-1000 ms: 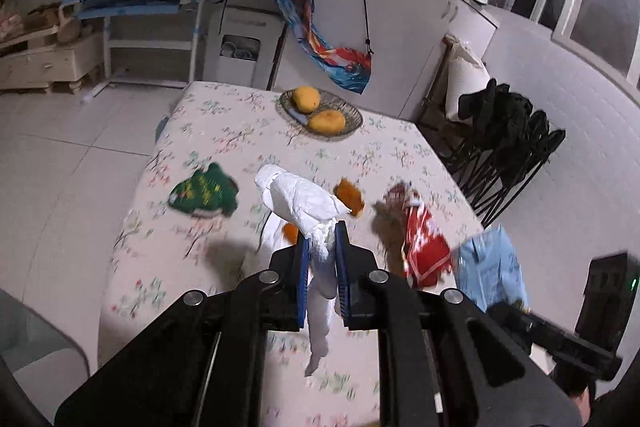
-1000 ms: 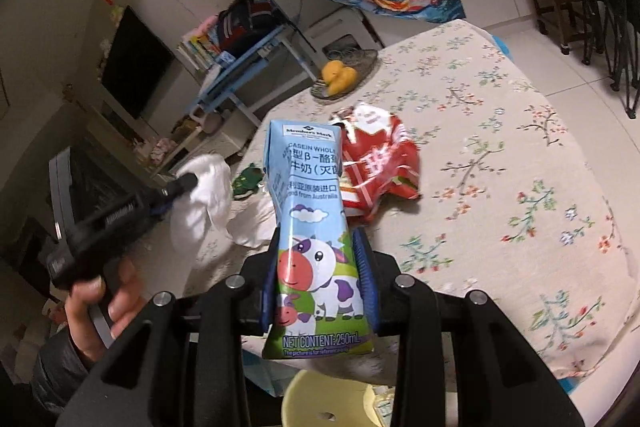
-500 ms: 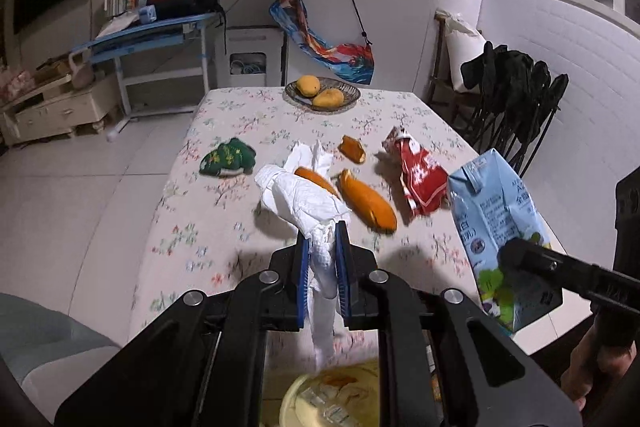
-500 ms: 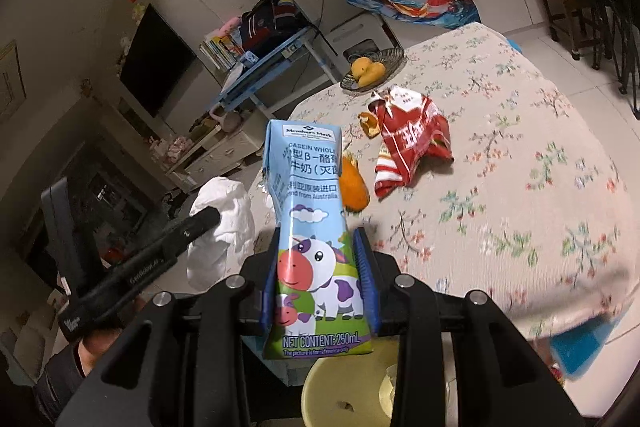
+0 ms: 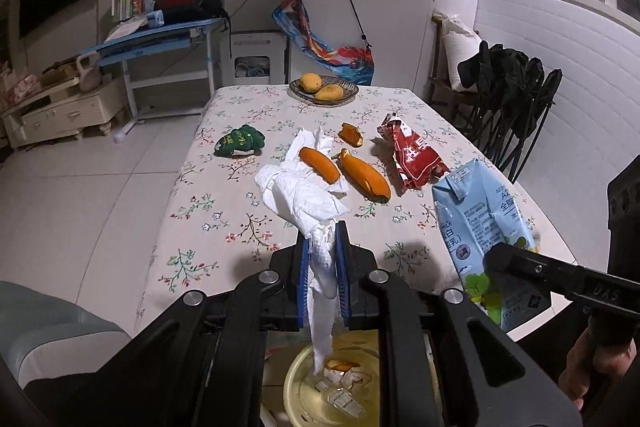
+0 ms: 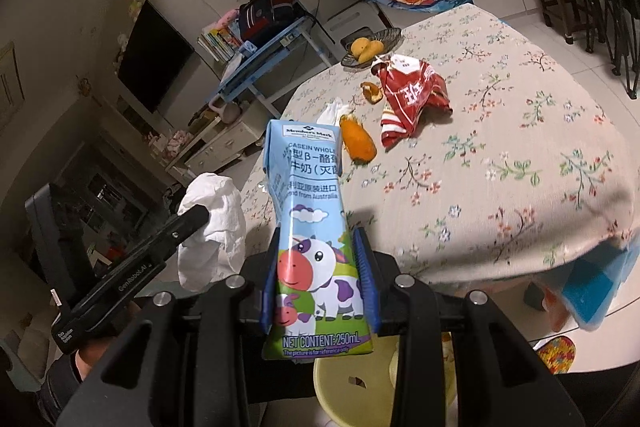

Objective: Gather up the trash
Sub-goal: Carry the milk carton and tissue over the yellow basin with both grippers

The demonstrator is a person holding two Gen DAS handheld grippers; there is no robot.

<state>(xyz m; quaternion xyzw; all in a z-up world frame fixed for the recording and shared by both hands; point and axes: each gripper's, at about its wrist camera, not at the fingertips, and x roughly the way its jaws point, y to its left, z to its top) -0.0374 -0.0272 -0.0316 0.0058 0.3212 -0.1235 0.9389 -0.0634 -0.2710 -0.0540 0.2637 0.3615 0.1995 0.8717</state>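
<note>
Left gripper (image 5: 323,247): jaws clamped on crumpled white tissue (image 5: 304,199), its tail dangling over yellow bin (image 5: 296,383). Right gripper (image 6: 318,259): jaws squeezing blue milk carton (image 6: 310,227) above the bin. Red snack wrapper (image 5: 414,157), 2 orange peels (image 5: 364,175) on floral table (image 5: 224,227).

Two mangoes (image 5: 322,87), one milk carton (image 6: 312,239)

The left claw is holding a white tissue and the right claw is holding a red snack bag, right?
Not quite. The right claw holds a blue milk carton, as the right wrist view shows; the red snack bag lies on the table. The left claw does hold the white tissue.
</note>
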